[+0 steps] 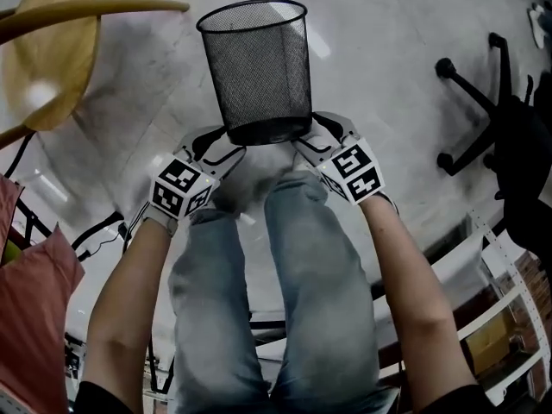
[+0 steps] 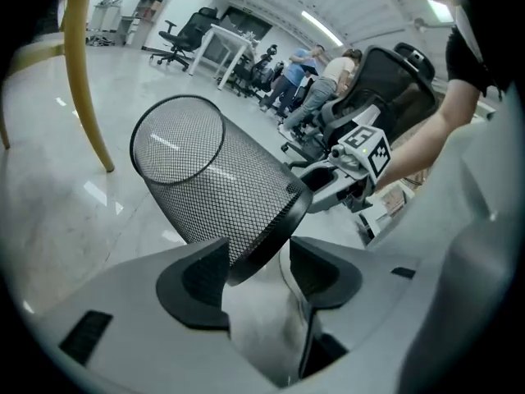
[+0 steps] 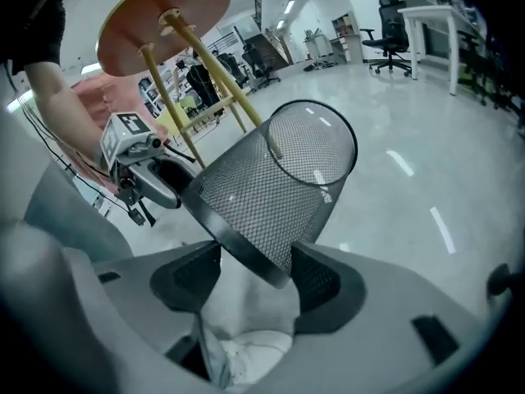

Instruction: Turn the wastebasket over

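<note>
One wastebasket [image 1: 259,72], black wire mesh, upper centre of the head view. It is tipped: mouth rim [image 1: 252,11] toward the top of the frame, away from the person, and solid base band [image 1: 267,133] nearest the feet. Whether it rests on the floor [image 1: 388,50] cannot be read.

Two grippers, one at each side of the base. Left gripper [image 1: 222,147] at the band's lower left, right gripper [image 1: 312,142] at its lower right. Two marker cubes: one [image 1: 181,188] on the left, one [image 1: 355,171] on the right.

Left gripper view: two dark pads [image 2: 197,281] stand well apart. The base band runs slantwise through the gap. The mesh wall lies close to the pad at frame left, and a pale strip shows between the band and the pad at frame right. Nothing clamped. The other gripper shows right of centre.

Right gripper view: the mirror of that. Two pads [image 3: 324,281] wide apart, the band's corner between them. The mesh lies close to the pad at frame right, with a pale gap beside the pad at frame left. No grip closed here either.

Also counted:
- Two bare forearms [image 1: 129,291] and two legs in jeans [image 1: 285,300], lower half of the head view.
- One yellow wooden stool [image 1: 47,67], upper left.
- One black office chair [image 1: 487,102], right edge.
- One pink cloth [image 1: 34,291], lower left.
- One shelf rack [image 1: 509,317], lower right.
- At least two people [image 2: 299,76], far back, upper centre of the left gripper view.
</note>
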Demonstrator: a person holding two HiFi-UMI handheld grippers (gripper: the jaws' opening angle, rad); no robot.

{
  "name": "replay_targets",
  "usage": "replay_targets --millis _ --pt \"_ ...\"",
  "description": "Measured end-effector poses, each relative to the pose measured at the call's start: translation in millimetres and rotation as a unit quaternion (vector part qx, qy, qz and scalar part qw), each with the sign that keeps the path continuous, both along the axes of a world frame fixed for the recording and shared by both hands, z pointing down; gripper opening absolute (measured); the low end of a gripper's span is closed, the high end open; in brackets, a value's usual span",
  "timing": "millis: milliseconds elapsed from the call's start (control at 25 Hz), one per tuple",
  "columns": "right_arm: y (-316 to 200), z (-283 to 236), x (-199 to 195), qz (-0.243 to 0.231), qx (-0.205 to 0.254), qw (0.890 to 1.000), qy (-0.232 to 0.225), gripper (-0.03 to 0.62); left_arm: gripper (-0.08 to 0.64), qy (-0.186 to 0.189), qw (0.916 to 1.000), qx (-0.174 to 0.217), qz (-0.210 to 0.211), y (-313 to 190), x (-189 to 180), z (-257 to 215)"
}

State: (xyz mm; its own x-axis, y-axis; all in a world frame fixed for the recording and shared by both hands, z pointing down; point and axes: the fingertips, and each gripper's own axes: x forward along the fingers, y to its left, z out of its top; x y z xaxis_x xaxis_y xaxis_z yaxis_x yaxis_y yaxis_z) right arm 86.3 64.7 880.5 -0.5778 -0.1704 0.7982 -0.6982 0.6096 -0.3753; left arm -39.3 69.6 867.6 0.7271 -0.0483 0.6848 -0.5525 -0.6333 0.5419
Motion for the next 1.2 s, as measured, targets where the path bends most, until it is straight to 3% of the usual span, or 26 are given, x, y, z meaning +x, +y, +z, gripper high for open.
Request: replay_targets --millis 120,320,560,640,920,1120,1200 --pt "4 22 -3 -0.011 0.003 1.000 0.014 0.264 0.227 -0.002 0.9999 -0.001 0.015 1 -2 21" --pt "2 41 -10 -0.025 0.004 1.000 0.018 0.272 0.224 0.019 0.9994 -0.017 -0.022 -9 1 38" --pt "-5 30 4 -0.055 -0.006 0.998 0.031 0.278 0.224 0.014 0.9985 -0.039 -0.035 -3 -3 29" --pt "-19 12 13 -0.056 0.000 0.998 0.027 0.278 0.224 0.016 0.9972 -0.044 -0.059 -1 -7 11" --pt "-112 -51 16 -0.126 0.041 0.991 0.019 0.292 0.224 0.027 0.9777 -0.086 -0.189 5 -14 -60" --pt "-181 -66 1 -0.205 0.062 0.976 0.037 0.348 0.224 0.043 0.9636 -0.094 -0.247 12 -6 -109" --pt "-203 -60 -6 -0.239 0.066 0.967 0.051 0.360 0.224 0.043 0.9625 -0.091 -0.252 13 -4 -117"
